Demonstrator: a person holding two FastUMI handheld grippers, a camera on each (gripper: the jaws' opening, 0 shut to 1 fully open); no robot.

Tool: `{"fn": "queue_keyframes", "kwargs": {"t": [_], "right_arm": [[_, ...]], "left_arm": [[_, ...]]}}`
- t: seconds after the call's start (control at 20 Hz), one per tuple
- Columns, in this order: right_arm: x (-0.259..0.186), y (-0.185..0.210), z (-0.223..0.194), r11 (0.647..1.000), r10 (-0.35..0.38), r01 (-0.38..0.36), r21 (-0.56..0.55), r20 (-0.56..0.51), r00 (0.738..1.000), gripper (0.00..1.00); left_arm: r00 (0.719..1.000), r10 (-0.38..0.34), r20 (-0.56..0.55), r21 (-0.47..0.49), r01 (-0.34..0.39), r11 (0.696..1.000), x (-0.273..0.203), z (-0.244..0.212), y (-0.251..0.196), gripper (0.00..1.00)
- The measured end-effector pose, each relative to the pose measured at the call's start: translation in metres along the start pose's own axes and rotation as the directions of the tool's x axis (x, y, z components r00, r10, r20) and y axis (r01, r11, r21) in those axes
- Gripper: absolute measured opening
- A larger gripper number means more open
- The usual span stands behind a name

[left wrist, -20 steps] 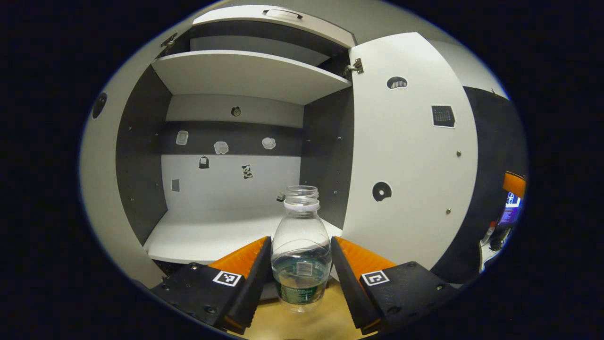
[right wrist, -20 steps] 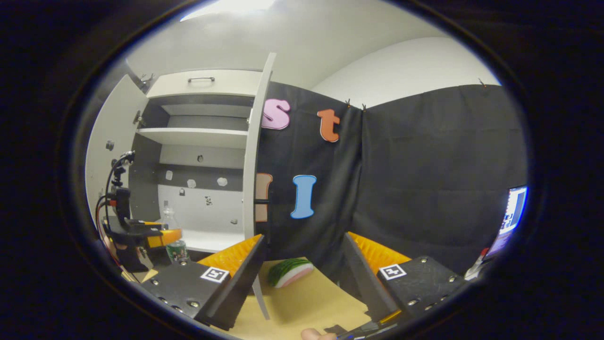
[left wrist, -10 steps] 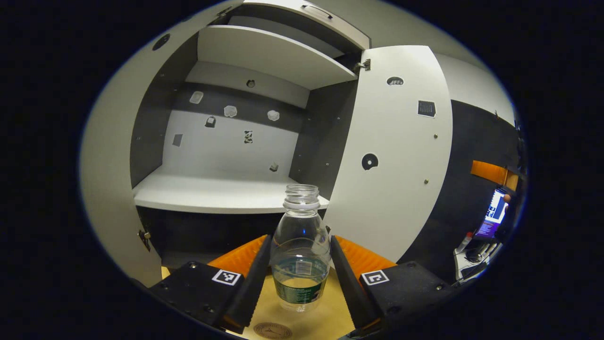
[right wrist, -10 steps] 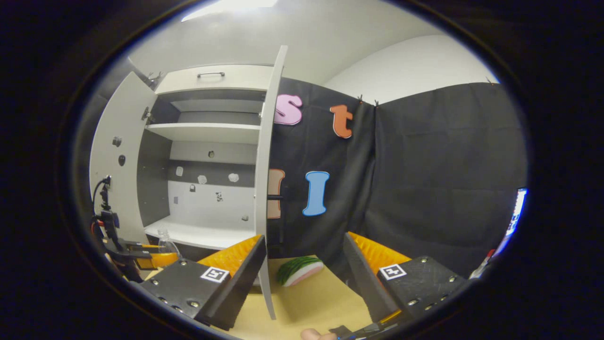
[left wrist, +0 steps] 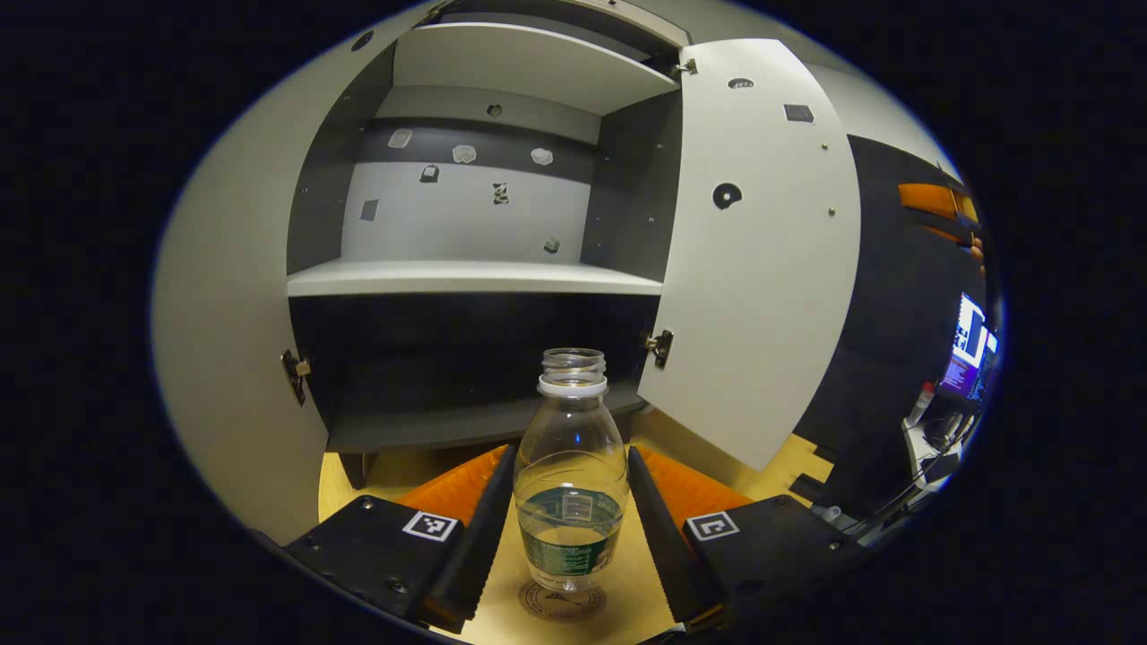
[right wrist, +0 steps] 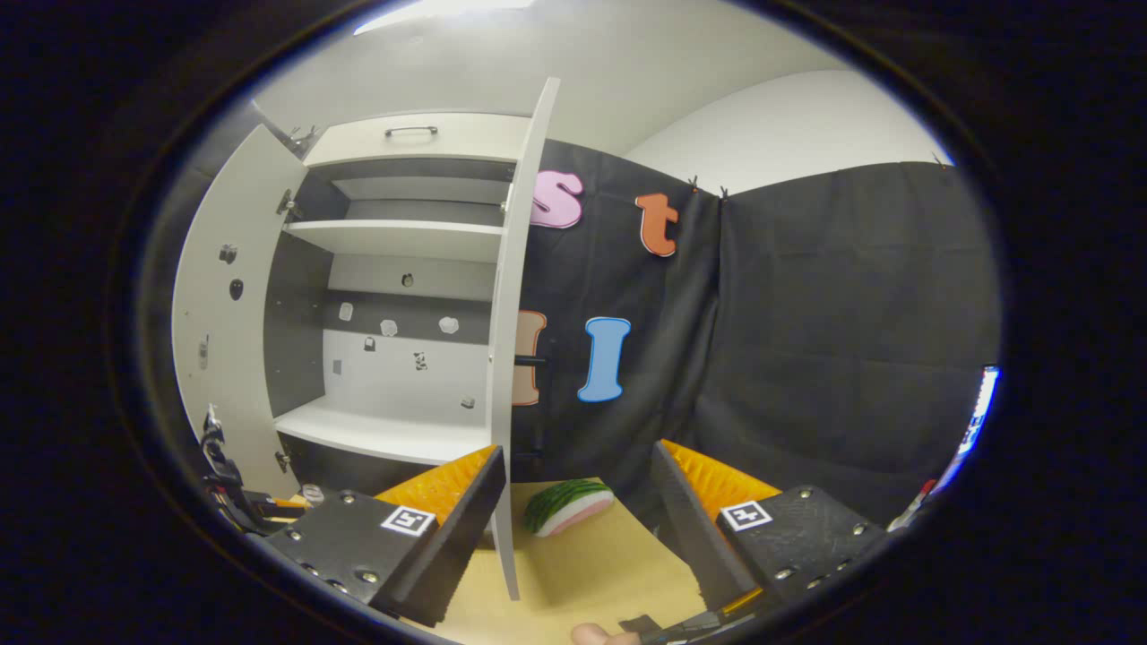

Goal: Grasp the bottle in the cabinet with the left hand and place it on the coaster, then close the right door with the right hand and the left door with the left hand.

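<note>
A clear, capless bottle [left wrist: 572,484] with a green label and a little water is held upright between the fingers of my left gripper [left wrist: 572,453], which is shut on it. Its base sits right over a round coaster [left wrist: 560,603] on the wooden table; I cannot tell if they touch. Behind it the white cabinet stands with its right door [left wrist: 762,251] and left door [left wrist: 224,358] both swung open. In the right gripper view my right gripper [right wrist: 578,452] is open and holds nothing, near the right door [right wrist: 504,358], seen edge-on. The left gripper [right wrist: 235,502] shows low at the far left.
The cabinet's lower shelf [left wrist: 475,278] is bare and another shelf [right wrist: 394,237] sits above it. A watermelon-slice toy [right wrist: 566,506] lies on the table [right wrist: 582,573] just past the right door. A lit screen [left wrist: 968,345] and cables are at the far right.
The left gripper has carried the bottle out of the cabinet and down until it stands over the coaster. The right gripper has barely moved and stays open.
</note>
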State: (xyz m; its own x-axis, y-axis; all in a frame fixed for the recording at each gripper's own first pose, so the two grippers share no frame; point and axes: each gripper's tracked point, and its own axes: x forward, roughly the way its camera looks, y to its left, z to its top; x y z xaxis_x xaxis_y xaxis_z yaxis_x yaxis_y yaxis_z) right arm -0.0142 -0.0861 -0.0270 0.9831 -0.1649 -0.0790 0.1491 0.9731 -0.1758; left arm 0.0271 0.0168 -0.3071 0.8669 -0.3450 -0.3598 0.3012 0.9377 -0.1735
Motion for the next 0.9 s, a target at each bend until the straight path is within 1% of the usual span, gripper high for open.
{"fn": "queue_keyframes", "kwargs": {"t": [0.05,0.1,0.15,0.2,0.25,0.35,0.4,0.45,0.55,0.6,0.65,0.7,0.75,0.85,0.9], "right_arm": [[0.000,0.000,0.000,1.000,-0.002,0.002,-0.002,-0.003,1.000,1.00],[-0.002,0.000,-0.002,1.000,-0.004,0.004,-0.003,-0.006,1.000,1.00],[-0.003,-0.001,-0.003,1.000,-0.006,0.006,-0.005,-0.009,1.000,0.97],[-0.004,-0.001,-0.004,1.000,-0.010,0.010,-0.006,-0.011,1.000,1.00],[-0.005,-0.002,-0.004,1.000,-0.014,0.014,-0.007,-0.011,1.000,0.97],[-0.006,-0.001,-0.005,1.000,-0.019,0.018,-0.011,-0.012,1.000,0.97],[-0.006,-0.001,-0.006,1.000,-0.022,0.021,-0.015,-0.014,1.000,1.00],[-0.007,-0.002,-0.006,0.999,-0.025,0.025,-0.020,-0.015,1.000,0.97],[-0.009,-0.002,-0.007,0.999,-0.031,0.031,-0.025,-0.018,0.999,0.97],[-0.011,-0.002,-0.007,0.999,-0.034,0.034,-0.026,-0.018,0.999,0.99],[-0.011,-0.003,-0.007,0.999,-0.036,0.036,-0.028,-0.019,0.999,0.97],[-0.012,-0.003,-0.008,0.999,-0.039,0.038,-0.031,-0.022,0.999,0.99],[-0.013,-0.004,-0.009,0.999,-0.041,0.041,-0.035,-0.025,0.999,0.99],[-0.013,-0.007,-0.009,0.998,-0.048,0.047,-0.039,-0.027,0.998,0.99],[-0.014,-0.007,-0.010,0.998,-0.050,0.049,-0.037,-0.029,0.998,0.99]], "left_arm": [[1.000,0.000,-0.019,-0.012,0.000,1.000,0.001,-0.010,0.002,0.78],[0.999,-0.001,-0.033,-0.025,0.000,1.000,0.003,-0.019,0.003,0.78],[0.999,0.002,-0.050,-0.035,-0.004,0.999,0.005,-0.028,0.006,0.78],[0.997,0.008,-0.072,-0.040,-0.011,0.999,0.007,-0.038,0.009,0.78],[0.995,0.011,-0.095,-0.038,-0.014,0.999,0.007,-0.046,0.012,0.78],[0.994,0.015,-0.112,-0.037,-0.019,0.999,0.011,-0.057,0.014,0.78],[0.993,0.016,-0.120,-0.041,-0.021,0.999,0.014,-0.062,0.016,0.78],[0.993,0.026,-0.118,-0.041,-0.031,0.999,0.015,-0.065,0.017,0.78],[0.995,0.035,-0.088,-0.045,-0.039,0.998,0.019,-0.067,0.017,0.79],[0.996,0.033,-0.077,-0.052,-0.037,0.998,0.022,-0.069,0.016,0.78],[0.997,0.031,-0.072,-0.059,-0.036,0.998,0.025,-0.071,0.015,0.78],[0.997,0.032,-0.073,-0.063,-0.037,0.997,0.024,-0.076,0.013,0.78],[0.996,0.041,-0.084,-0.062,-0.046,0.997,0.024,-0.080,0.013,0.79],[0.998,0.050,-0.036,-0.060,-0.052,0.997,0.023,-0.074,0.013,0.82],[0.997,0.054,-0.049,-0.057,-0.056,0.997,0.022,-0.079,0.012,0.78]]}}
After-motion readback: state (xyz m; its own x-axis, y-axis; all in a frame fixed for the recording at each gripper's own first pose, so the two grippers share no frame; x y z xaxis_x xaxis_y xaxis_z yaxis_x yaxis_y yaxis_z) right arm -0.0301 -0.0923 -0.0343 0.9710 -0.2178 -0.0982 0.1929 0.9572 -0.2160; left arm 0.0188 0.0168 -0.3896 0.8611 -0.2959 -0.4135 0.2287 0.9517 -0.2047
